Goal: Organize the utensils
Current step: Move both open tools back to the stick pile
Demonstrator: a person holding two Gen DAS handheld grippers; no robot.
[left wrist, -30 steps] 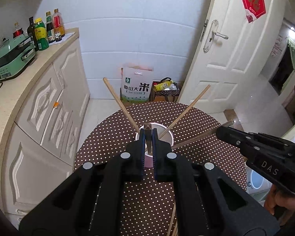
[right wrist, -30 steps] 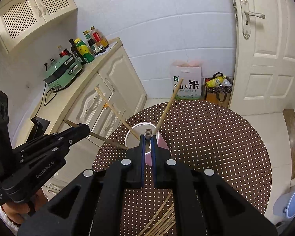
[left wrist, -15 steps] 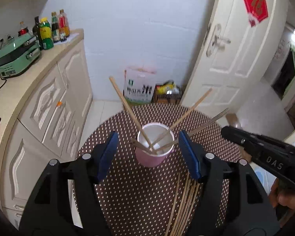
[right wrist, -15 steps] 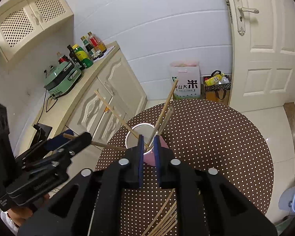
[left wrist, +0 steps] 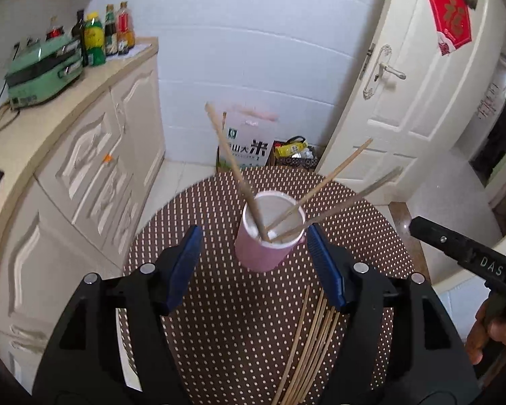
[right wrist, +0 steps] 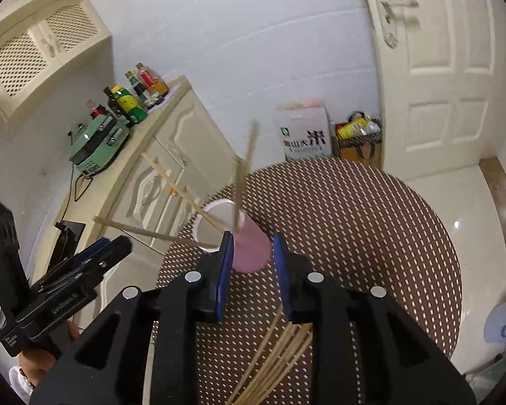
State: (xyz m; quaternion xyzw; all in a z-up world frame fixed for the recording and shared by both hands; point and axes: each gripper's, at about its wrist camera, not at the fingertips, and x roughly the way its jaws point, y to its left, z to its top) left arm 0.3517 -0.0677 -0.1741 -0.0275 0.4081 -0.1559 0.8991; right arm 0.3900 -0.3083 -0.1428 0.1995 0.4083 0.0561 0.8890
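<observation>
A pink cup (left wrist: 264, 251) with a white inside stands on the round brown dotted table (left wrist: 219, 320). Three chopsticks (left wrist: 232, 168) lean out of it. It also shows in the right wrist view (right wrist: 251, 248), with chopsticks (right wrist: 244, 168) sticking up. A loose bundle of chopsticks (left wrist: 312, 344) lies on the table nearer to me, also seen in the right wrist view (right wrist: 276, 354). My left gripper (left wrist: 254, 263) is open wide and empty, just before the cup. My right gripper (right wrist: 251, 263) is open and empty, its jaws either side of the cup's near wall.
A cream cabinet counter (left wrist: 50, 114) runs along the left with a green appliance (left wrist: 44, 74) and bottles (left wrist: 104, 38). A rice bag (left wrist: 248, 145) and a white door (left wrist: 418, 84) stand beyond the table. The right gripper shows at the right (left wrist: 469, 256).
Both grippers were shut on chopsticks over the cup a second ago. Both have opened, let the chopsticks drop into the cup and drawn back.
</observation>
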